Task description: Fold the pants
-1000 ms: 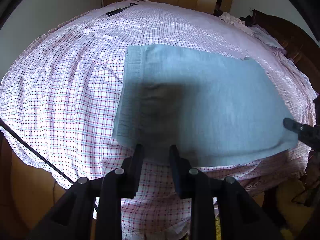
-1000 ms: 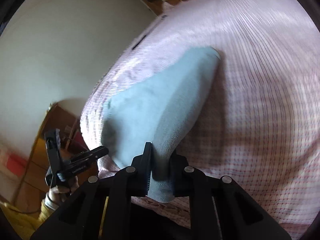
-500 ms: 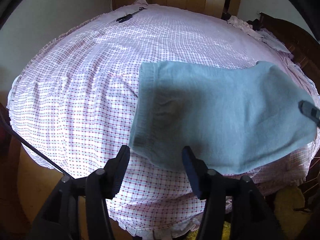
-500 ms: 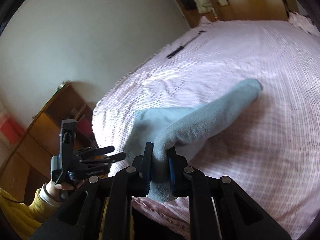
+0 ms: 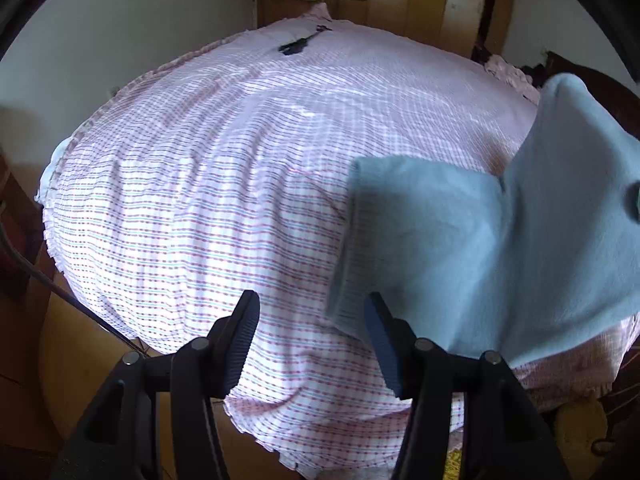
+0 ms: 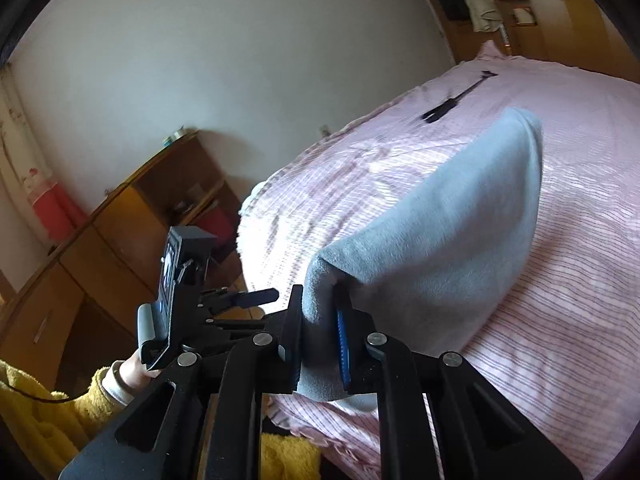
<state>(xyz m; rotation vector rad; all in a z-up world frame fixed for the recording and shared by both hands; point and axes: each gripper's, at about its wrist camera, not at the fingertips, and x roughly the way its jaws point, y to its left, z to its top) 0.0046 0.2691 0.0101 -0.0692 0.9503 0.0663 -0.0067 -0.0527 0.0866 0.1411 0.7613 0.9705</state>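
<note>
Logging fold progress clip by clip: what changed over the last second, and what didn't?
The left tongs let go of the blue pants and opened, backing off. The right tongs lifted their end up and over toward the other end. Unchanged: the right grip on the pants, the checked bedsheet, the black tool on it.

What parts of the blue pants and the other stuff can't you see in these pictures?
- Pants, left wrist view: the right end runs off the picture's edge.
- Pants' clamped end, right wrist view: hidden between the right gripper fingers.
- Pants' underside: hidden where the lifted cloth drapes over it.
- Black thing on the far bed: too small to name.
- Left gripper: open, empty.
</note>
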